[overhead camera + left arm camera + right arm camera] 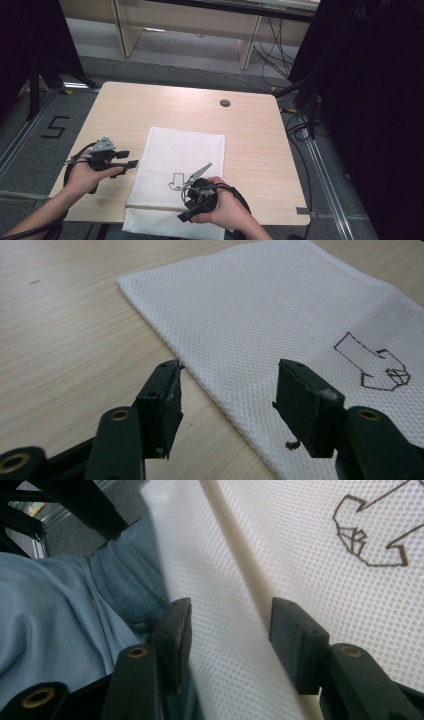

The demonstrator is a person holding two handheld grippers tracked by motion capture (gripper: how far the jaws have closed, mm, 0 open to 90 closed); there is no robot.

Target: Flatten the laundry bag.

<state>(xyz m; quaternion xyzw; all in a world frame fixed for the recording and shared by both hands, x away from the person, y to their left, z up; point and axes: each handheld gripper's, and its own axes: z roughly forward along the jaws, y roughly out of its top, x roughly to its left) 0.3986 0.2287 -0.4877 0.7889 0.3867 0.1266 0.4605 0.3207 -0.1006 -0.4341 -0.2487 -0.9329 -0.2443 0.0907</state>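
While a white mesh cloth (182, 172) lies flat on the light wooden counter (250, 145), its near end drooping over the counter's front edge toward the person's lap, both grippers wait at its borders. A small line drawing (174, 182) in dark ink marks the cloth near that end. The left gripper (127, 159) hovers just beside the cloth's left edge, its fingers (162, 400) spread apart and empty, straddling that edge, seemingly lined up to pinch it. The right gripper (186, 214) sits at the near end and points down over the overhang; its fingers (295, 635) are likewise apart with nothing between them, apparently placed to take the hanging hem. Blue trousers (60, 620) show below.
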